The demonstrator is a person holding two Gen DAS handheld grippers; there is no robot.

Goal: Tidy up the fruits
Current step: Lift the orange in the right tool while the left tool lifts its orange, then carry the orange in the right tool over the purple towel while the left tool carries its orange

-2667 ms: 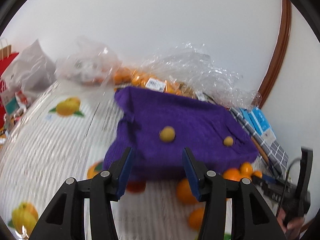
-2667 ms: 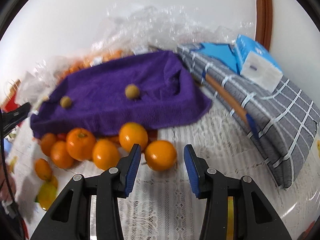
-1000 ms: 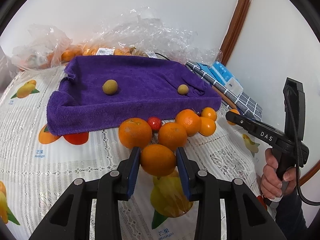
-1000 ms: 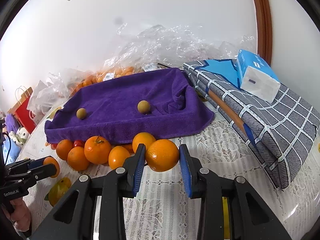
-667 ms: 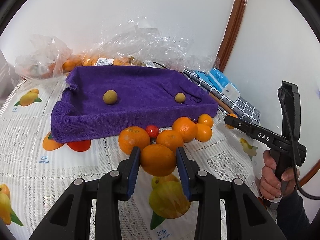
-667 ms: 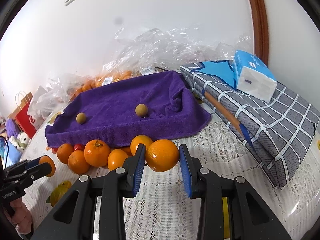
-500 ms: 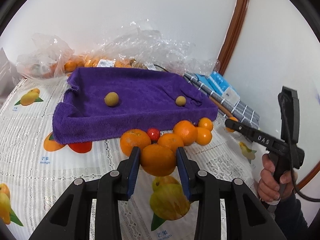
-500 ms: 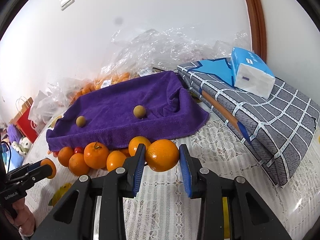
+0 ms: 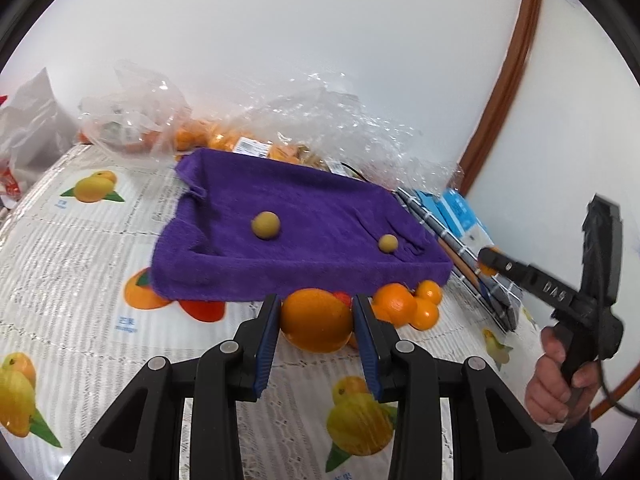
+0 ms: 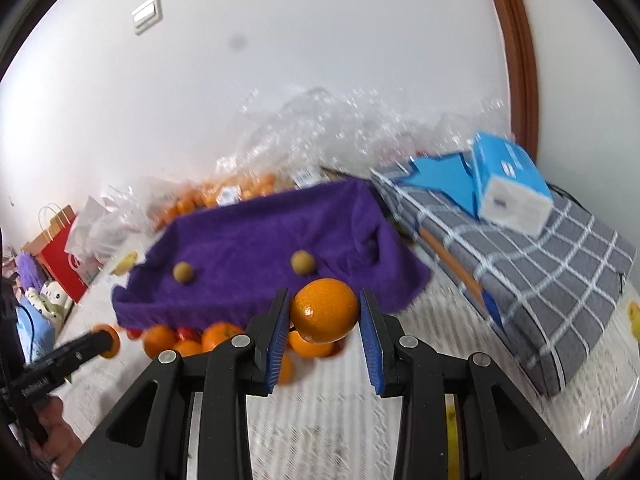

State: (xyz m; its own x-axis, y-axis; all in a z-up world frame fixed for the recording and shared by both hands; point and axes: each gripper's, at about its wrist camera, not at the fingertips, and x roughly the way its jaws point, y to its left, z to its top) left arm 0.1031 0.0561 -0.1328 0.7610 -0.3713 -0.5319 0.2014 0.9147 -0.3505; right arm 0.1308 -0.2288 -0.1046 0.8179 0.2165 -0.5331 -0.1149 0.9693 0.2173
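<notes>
Left hand-held gripper point(image 9: 316, 320) is clamped on an orange point(image 9: 317, 320), held just before the purple towel point(image 9: 312, 232). Right hand-held gripper point(image 10: 325, 316) likewise grips an orange point(image 10: 325, 310), raised above loose oranges point(image 10: 188, 338) on the counter point(image 10: 340, 400). Two small fruits point(image 9: 265, 224) lie on the towel.

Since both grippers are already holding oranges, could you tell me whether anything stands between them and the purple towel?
Nothing visible does. The towel lies just beyond each orange, and only two small round fruits sit on it, with bare cloth around them.
</notes>
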